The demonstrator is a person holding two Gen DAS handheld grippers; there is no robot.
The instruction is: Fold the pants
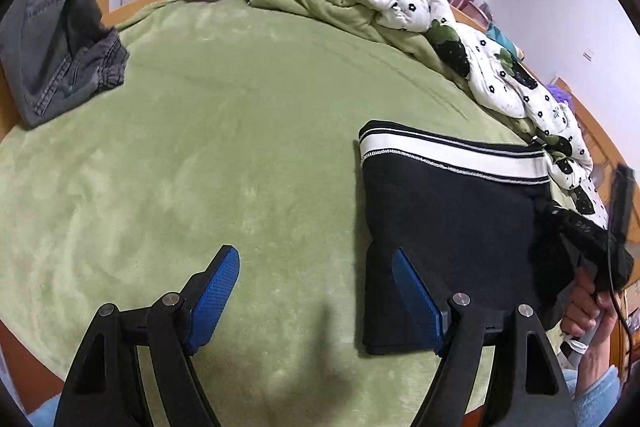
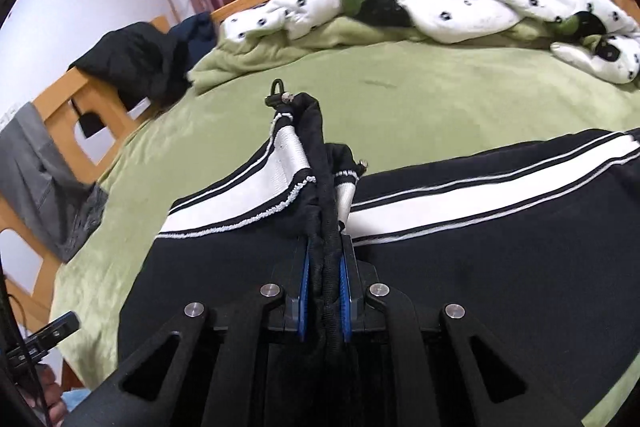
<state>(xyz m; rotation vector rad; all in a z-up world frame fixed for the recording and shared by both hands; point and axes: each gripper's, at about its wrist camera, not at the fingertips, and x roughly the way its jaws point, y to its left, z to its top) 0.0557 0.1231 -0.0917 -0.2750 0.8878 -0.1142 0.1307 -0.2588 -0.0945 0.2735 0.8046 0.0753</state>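
1. Left wrist view: the left hand-held gripper (image 1: 316,291) hangs over the green blanket (image 1: 200,155) with its two blue pads (image 1: 214,301) spread wide apart and nothing between them.
2. One pair of black pants (image 1: 448,219) with a white side stripe lies folded on the bed, right of centre; the right-hand pad overlaps its near left edge.
3. One grey pair of jeans (image 1: 60,67) lies at the far left edge of the bed, well apart from the black pants. One white quilt (image 1: 460,39) with black flowers is bunched along the far side.
4. Only this view shows the right hand (image 1: 588,311) gripping the handle of the other tool at the right edge.
5. Right wrist view: the right hand-held gripper (image 2: 325,267) is clamped on a bunched black edge of the pants (image 2: 480,259), the fabric pinched between its two blue pads.
6. Only here is the lifted corner seen, with the white stripe (image 2: 288,155) curling up and one small metal-tipped cord end above it.
7. The jeans (image 2: 44,187) lie at the left, the quilt (image 2: 440,3) along the back, and one dark garment (image 2: 136,63) drapes the wooden bed frame (image 2: 60,107).
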